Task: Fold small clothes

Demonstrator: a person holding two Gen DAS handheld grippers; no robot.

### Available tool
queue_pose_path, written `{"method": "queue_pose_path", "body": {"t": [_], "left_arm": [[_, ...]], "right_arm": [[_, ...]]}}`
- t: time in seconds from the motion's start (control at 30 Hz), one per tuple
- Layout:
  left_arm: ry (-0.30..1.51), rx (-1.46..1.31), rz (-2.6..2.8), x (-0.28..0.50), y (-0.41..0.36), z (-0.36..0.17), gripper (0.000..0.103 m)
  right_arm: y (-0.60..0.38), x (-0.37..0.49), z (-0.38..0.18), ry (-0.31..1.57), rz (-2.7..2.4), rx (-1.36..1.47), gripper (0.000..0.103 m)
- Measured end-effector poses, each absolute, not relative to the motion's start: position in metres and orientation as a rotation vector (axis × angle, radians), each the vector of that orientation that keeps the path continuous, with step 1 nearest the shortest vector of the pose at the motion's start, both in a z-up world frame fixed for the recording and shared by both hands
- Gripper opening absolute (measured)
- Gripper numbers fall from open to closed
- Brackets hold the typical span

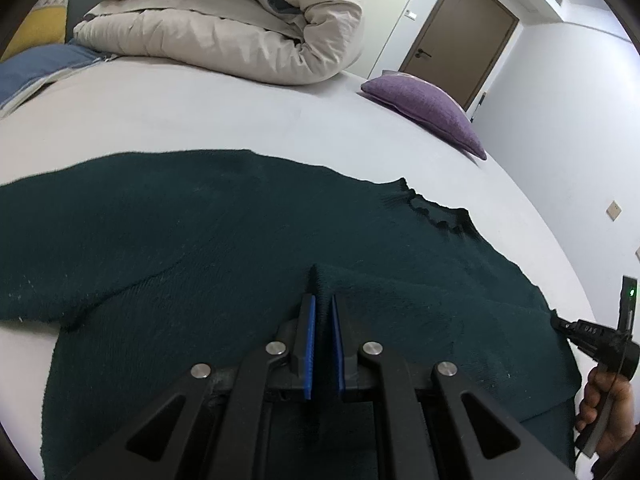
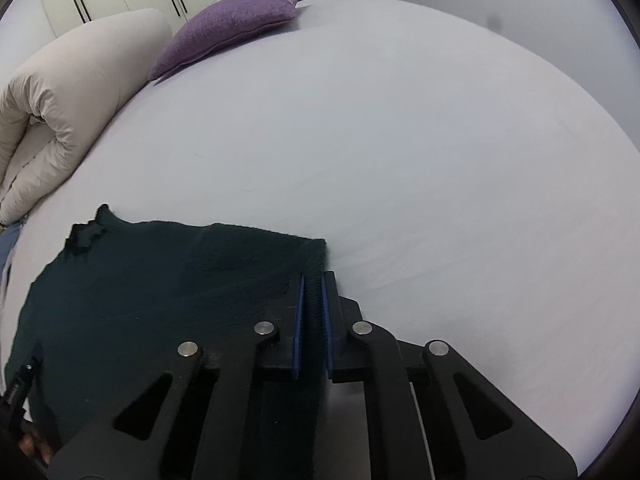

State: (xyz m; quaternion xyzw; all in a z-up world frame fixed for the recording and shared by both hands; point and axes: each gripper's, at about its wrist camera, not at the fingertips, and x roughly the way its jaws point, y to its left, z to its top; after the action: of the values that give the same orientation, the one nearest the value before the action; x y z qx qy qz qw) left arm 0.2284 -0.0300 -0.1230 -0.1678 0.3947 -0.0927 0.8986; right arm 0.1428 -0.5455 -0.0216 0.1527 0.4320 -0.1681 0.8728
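A dark green knitted sweater (image 1: pixel 200 232) lies spread on the white bed sheet (image 1: pixel 200 112), its neckline towards the far right. My left gripper (image 1: pixel 322 300) is shut on a raised fold of the sweater, pinched between the blue pads. In the right wrist view my right gripper (image 2: pixel 315 278) is shut on the ribbed edge at a corner of the sweater (image 2: pixel 140 280). The right gripper (image 1: pixel 560 324) also shows at the sweater's right edge in the left wrist view, held by a hand (image 1: pixel 608 404).
A rolled beige duvet (image 1: pixel 224 20) lies at the far side of the bed, with a purple cushion (image 1: pixel 428 108) to its right. Blue and yellow pillows (image 1: pixel 36 68) sit far left. A brown door (image 1: pixel 460 36) stands beyond the bed. White sheet (image 2: pixel 400 140) stretches right of the sweater.
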Motion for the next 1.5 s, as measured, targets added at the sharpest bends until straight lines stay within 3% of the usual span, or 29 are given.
{"method": "queue_pose_path", "body": {"t": [0.17,0.3,0.43,0.6,0.63,0.73,0.83,0.87,0.93,1.0,1.07,1.1,1.2,1.37,1.5], "left_arm": [[0.822,-0.346,-0.186,0.229,-0.029,-0.126,0.012],[0.826,-0.380,-0.202,0.230,-0.024,-0.129,0.013],[0.823,-0.369,-0.199,0.230,-0.025,-0.129,0.014],[0.827,-0.370,-0.202,0.229,-0.027,-0.128,0.015],[0.830,-0.369,-0.203,0.229,-0.027,-0.128,0.016],[0.845,-0.386,-0.228,0.231,-0.025,-0.123,0.028],[0.829,-0.394,-0.201,0.223,-0.014,-0.108,0.052],[0.807,-0.419,-0.192,0.216,-0.004,-0.100,0.061],[0.757,-0.461,-0.191,0.201,0.021,-0.081,0.064],[0.729,-0.473,-0.169,0.187,0.048,-0.070,0.064],[0.704,-0.515,-0.116,0.169,0.093,-0.063,0.065],[0.698,-0.538,-0.079,0.161,0.116,-0.062,0.066],[0.705,-0.688,0.083,0.131,0.209,-0.079,0.066],[0.693,-0.922,0.247,0.084,0.299,-0.114,0.066],[0.664,-1.019,0.264,0.076,0.321,-0.127,0.066]], "right_arm": [[-0.555,0.141,-0.025,0.887,-0.344,0.379,0.004],[-0.565,0.112,-0.002,0.830,-0.428,0.443,0.013],[-0.531,0.076,0.023,0.761,-0.330,0.410,0.014],[-0.508,0.075,-0.024,0.925,-0.256,0.370,0.015],[-0.511,0.072,-0.028,0.887,-0.237,0.376,0.015],[-0.518,0.064,-0.018,0.858,-0.248,0.424,0.015],[-0.510,0.044,0.016,0.783,-0.285,0.396,0.020],[-0.505,0.035,0.029,0.737,-0.282,0.372,0.025],[-0.486,0.021,0.059,0.637,-0.296,0.293,0.043],[-0.463,0.007,0.078,0.554,-0.276,0.231,0.078],[-0.430,-0.011,0.092,0.469,-0.251,0.149,0.096],[-0.417,-0.016,0.097,0.450,-0.233,0.121,0.098],[-0.386,-0.021,0.103,0.463,-0.130,0.113,0.098],[-0.349,-0.014,0.095,0.564,0.050,0.248,0.098],[-0.326,-0.009,0.082,0.637,0.132,0.331,0.086]]}}
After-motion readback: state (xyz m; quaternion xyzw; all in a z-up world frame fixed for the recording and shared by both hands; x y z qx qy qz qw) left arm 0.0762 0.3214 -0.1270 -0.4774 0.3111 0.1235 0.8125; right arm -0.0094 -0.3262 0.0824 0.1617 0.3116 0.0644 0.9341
